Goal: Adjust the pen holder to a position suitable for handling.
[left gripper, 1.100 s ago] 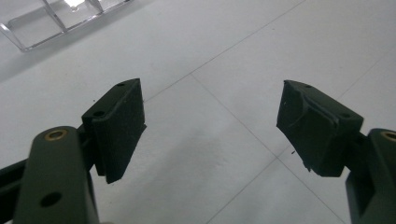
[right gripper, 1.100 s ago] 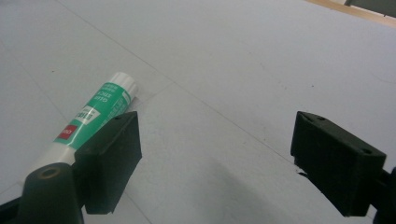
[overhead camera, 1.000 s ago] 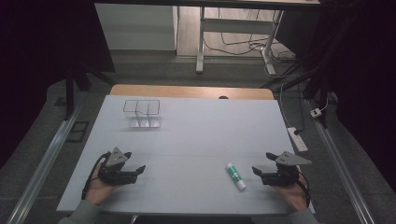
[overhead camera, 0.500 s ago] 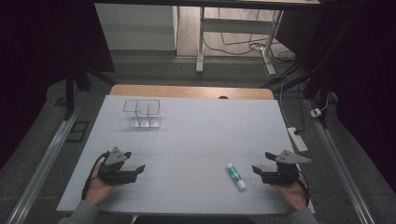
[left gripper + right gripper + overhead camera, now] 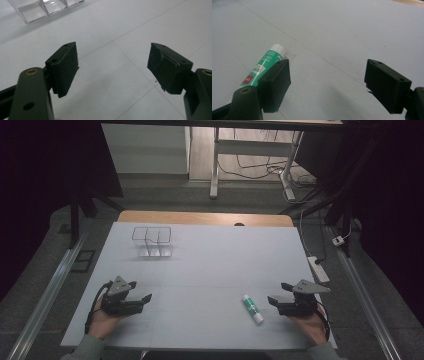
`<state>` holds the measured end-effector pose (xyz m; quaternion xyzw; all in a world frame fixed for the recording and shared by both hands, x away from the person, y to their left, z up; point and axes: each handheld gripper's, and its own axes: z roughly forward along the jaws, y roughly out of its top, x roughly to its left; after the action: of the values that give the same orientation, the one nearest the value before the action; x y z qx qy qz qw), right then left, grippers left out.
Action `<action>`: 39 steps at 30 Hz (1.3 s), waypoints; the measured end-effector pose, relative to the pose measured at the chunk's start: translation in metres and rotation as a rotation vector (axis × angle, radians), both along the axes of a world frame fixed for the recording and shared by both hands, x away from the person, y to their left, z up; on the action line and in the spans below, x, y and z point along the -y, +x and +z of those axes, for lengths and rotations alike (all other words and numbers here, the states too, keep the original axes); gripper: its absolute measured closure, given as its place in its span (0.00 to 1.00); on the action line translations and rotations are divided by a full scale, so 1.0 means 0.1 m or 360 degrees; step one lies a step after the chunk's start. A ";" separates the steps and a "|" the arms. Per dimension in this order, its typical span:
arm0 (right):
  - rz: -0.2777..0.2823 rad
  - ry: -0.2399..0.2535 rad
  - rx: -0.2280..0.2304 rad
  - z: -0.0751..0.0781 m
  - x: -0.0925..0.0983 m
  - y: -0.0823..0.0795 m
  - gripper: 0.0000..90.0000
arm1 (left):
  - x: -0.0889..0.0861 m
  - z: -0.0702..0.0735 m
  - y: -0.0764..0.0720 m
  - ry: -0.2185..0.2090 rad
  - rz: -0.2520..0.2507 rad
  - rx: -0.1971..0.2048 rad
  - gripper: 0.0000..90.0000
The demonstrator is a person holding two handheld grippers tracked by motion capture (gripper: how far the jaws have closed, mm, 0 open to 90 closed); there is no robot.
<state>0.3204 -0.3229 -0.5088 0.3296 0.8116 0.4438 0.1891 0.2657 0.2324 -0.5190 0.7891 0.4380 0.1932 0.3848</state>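
At the near edge of the pale grey table (image 5: 210,270), a person's two hands rest with a gripper in each, both with jaws spread wide and holding nothing. The right gripper (image 5: 276,302) sits at the near right, its jaws pointing left across the table; just beyond their tips lies a green-and-white glue stick (image 5: 252,308), flat on the surface and apart from the jaws, its long axis running diagonally, white cap toward the near right. In the right gripper view the glue stick (image 5: 263,67) lies just behind the left-hand jaw rather than in the gap between the two, so the stick looks to be off to that side of the opening. The left gripper (image 5: 141,299) waits at the near left, well apart from the stick, which makes the right hand plainly the nearer one for a pick-up. Farther back, toward the far left of the table, stands a clear plastic divided organiser (image 5: 152,241), empty as far as can be seen; its corner also appears at the top of the left gripper view (image 5: 47,8)
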 end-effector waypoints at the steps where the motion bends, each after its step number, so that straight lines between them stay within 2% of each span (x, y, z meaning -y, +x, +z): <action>1: -0.0004 -0.0002 0.0001 -0.01 0.00 0.00 0.24 | 0.01 0.01 0.03 0.0004 0.0001 -0.0003 0.28; 9: -0.0012 -0.0013 0.0003 -0.02 0.00 0.00 0.25 | -0.04 0.02 0.12 -0.0016 0.0021 -0.0026 0.30; 13: -0.0025 0.0006 -0.0001 -0.02 0.02 -0.01 0.25 | -0.09 0.03 0.22 -0.0017 0.0051 -0.0037 0.31; 21: -0.0022 -0.0010 0.0005 -0.02 0.02 -0.02 0.25 | -0.16 0.05 0.37 -0.0003 0.0098 -0.0040 0.33; 22: -0.0021 -0.0010 0.0003 -0.02 0.02 -0.02 0.25 | -0.19 0.06 0.42 -0.0023 0.0111 -0.0047 0.33; 28: -0.0027 -0.0004 0.0011 -0.01 0.04 -0.03 0.26 | -0.24 0.09 0.54 0.0005 0.0131 -0.0040 0.34; 30: -0.0021 0.0000 0.0007 -0.02 0.04 -0.03 0.26 | -0.29 0.09 0.61 0.0026 0.0154 -0.0045 0.35; 35: -0.0016 -0.0004 0.0009 -0.03 0.03 -0.03 0.26 | -0.42 0.08 0.72 0.0000 0.0209 -0.0063 0.36; 39: -0.0003 -0.0017 0.0006 -0.04 0.03 -0.03 0.26 | -0.50 0.09 0.80 -0.0012 0.0224 -0.0075 0.36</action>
<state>0.3172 -0.3255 -0.5125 0.3284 0.8133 0.4400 0.1929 0.3453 0.2821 -0.5104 0.7593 0.5020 0.1994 0.3629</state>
